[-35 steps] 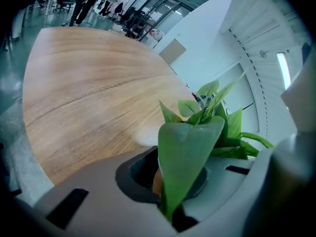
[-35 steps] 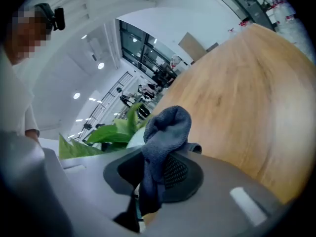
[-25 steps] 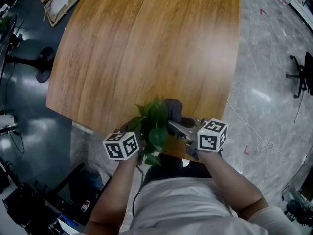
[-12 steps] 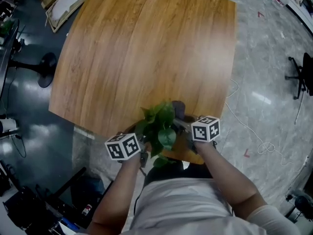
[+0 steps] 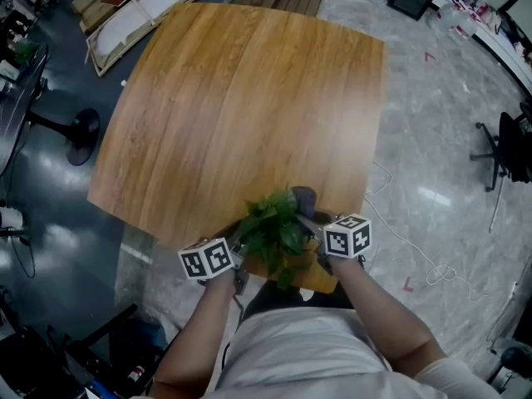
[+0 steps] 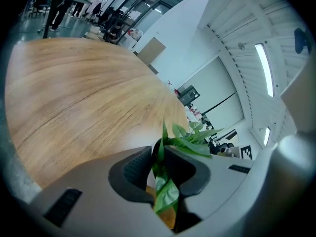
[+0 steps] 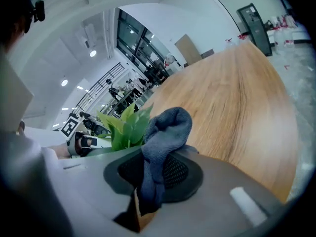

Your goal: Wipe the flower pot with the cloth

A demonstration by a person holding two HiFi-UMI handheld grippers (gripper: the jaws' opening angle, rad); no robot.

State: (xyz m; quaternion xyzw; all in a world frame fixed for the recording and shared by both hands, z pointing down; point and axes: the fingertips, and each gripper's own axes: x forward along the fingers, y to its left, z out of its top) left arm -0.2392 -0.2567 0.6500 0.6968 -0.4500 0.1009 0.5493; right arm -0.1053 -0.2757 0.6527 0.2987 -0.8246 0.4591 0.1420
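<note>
A leafy green plant [image 5: 274, 227] stands in an orange-brown flower pot [image 5: 321, 280] at the near edge of the wooden table [image 5: 241, 98]. My left gripper [image 5: 239, 254] is at the plant's left. In the left gripper view its jaws [image 6: 159, 162] are shut on the pot's rim [image 6: 168, 217], with leaves [image 6: 190, 139] caught between them. My right gripper [image 5: 312, 223] is at the plant's right, shut on a grey cloth [image 5: 304, 198]. The cloth [image 7: 165, 130] bulges up out of the right gripper [image 7: 153, 169], beside the leaves [image 7: 126, 127]. Most of the pot is hidden by foliage.
The table's far part is bare wood. A black office chair [image 5: 503, 144] stands on the marble floor at right, and a white cable [image 5: 416, 239] lies near the table's right edge. A black stand base [image 5: 79, 127] is at left, with boards [image 5: 150, 7] at top left.
The head view has tilted up, so more of the table shows. The right gripper with the cloth has drawn a little closer to the plant. Both grippers keep their hold.
</note>
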